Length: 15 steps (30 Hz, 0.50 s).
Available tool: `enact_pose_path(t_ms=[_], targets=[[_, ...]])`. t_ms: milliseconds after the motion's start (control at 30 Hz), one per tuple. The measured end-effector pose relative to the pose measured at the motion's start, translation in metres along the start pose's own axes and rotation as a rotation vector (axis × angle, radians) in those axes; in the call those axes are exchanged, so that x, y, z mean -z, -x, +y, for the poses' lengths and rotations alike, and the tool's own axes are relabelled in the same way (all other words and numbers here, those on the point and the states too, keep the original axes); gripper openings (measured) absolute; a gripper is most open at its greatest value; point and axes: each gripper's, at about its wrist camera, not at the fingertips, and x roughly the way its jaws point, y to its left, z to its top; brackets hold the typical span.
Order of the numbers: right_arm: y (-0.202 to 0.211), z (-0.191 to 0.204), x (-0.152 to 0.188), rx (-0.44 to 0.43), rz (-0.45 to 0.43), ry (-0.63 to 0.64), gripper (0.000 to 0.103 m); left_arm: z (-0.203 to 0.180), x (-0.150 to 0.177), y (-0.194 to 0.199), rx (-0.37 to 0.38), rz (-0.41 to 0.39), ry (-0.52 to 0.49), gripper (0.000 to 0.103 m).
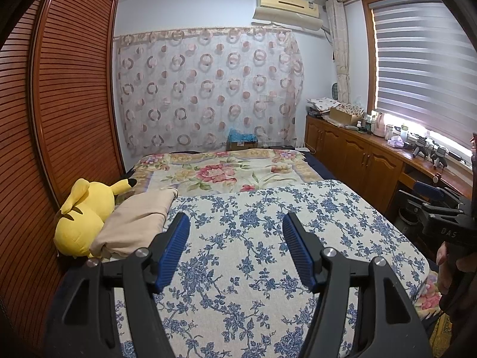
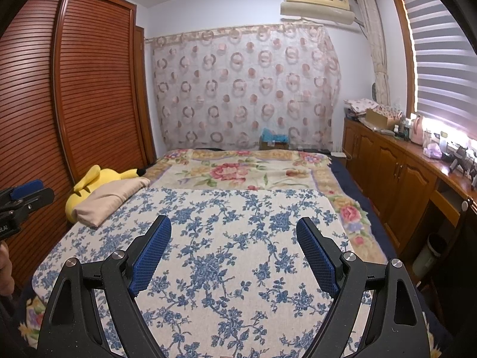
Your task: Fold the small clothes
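Observation:
A beige folded garment (image 1: 137,223) lies at the left edge of the bed, leaning on a yellow plush toy (image 1: 83,217); both also show in the right wrist view, the garment (image 2: 110,198) and the toy (image 2: 98,179). My left gripper (image 1: 235,220) is open and empty above a blue-flowered white cloth (image 1: 268,253). My right gripper (image 2: 234,223) is open and empty above the same cloth (image 2: 232,238). Each gripper shows at the edge of the other's view: the right (image 1: 441,208), the left (image 2: 21,200).
A rose-patterned blanket (image 1: 220,173) covers the far half of the bed. A slatted wooden wardrobe (image 1: 59,104) stands on the left. A wooden cabinet (image 2: 402,173) with cluttered top runs under the window on the right. A cardboard box (image 2: 274,141) sits beyond the bed.

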Motion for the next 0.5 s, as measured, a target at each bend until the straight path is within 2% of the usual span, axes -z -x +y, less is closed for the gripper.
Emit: enact_pose_path(t_ms=[500], targets=[[0.0011,-0.0032,-0.0001,0.0,-0.003,0.0,0.088,-0.0007,-0.0011,0.0011,0.001,-0.002,0.0,0.065]])
